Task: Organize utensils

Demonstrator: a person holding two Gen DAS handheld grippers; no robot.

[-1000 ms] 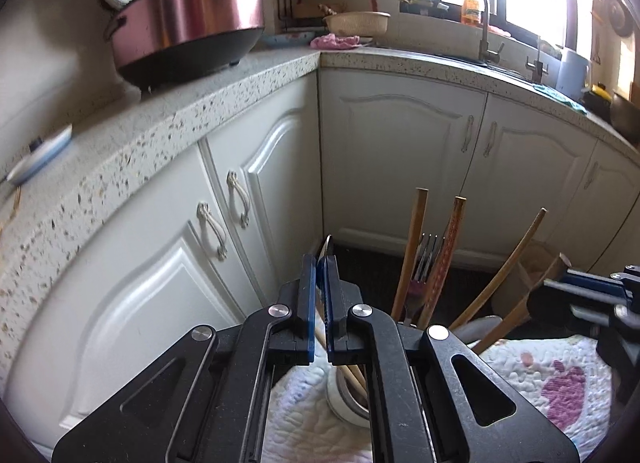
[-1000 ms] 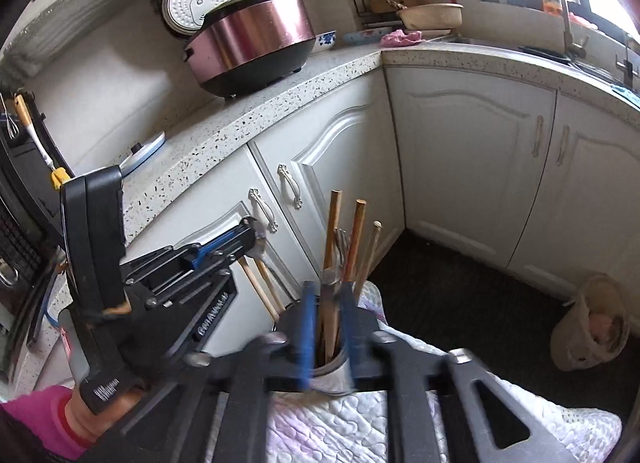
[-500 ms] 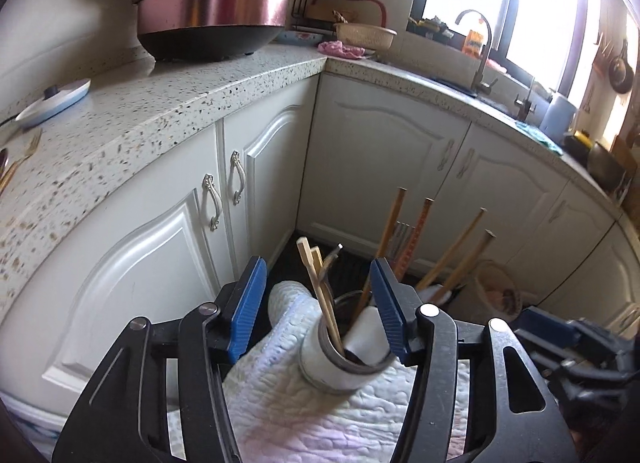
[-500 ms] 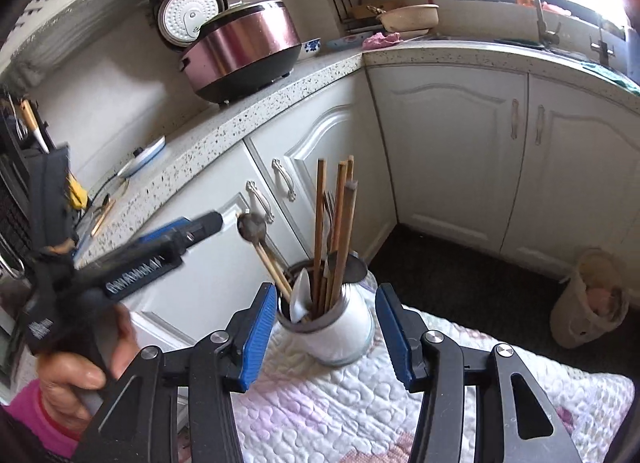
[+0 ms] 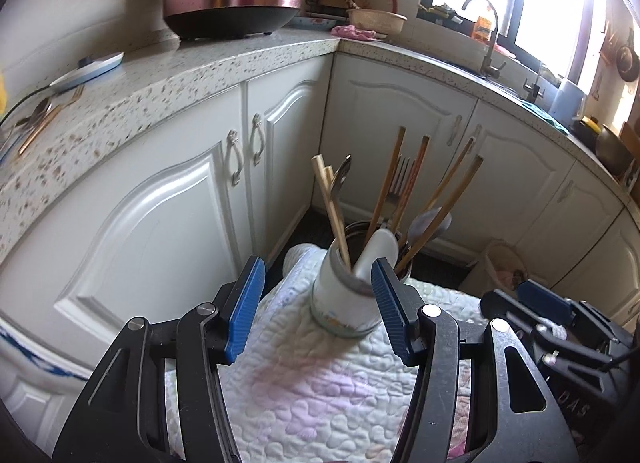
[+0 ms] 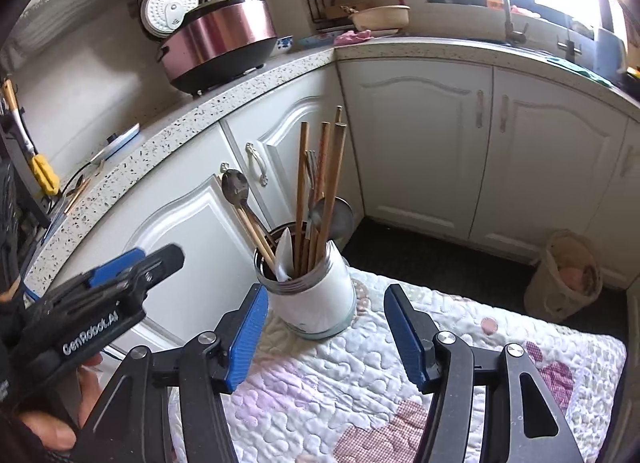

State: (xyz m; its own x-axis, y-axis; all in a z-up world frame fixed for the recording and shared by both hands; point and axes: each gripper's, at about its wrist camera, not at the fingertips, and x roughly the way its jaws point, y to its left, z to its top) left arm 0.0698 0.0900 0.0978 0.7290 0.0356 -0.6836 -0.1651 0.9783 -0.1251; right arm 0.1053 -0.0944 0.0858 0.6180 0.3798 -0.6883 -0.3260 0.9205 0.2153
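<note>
Fingers on both grippers spread wide, nothing held. Left gripper (image 5: 318,309) hovers low over the quilted pad (image 5: 316,395), its right finger just beside the holder's rim; right gripper (image 6: 326,333) sits a bit back from the holder, fingers apart on either side of it.

White utensil holder (image 6: 310,299) stands upright on the pad, near the pad's far edge. Inside: wooden chopsticks (image 6: 320,191) leaning in a fan, a fork (image 5: 400,183), a metal spoon (image 6: 236,187) tilted to one side, a white spoon (image 5: 376,251) resting on the rim. Everything handle-down or angled, since the holder is narrow and tall stuff leans out.

More cutlery (image 5: 44,119) lies on the tabletop (image 5: 224,67) beyond, well apart from the holder. Likely that still needs collecting, so the task looks partly done. Empty open fingers suit reaching for the next piece.
</note>
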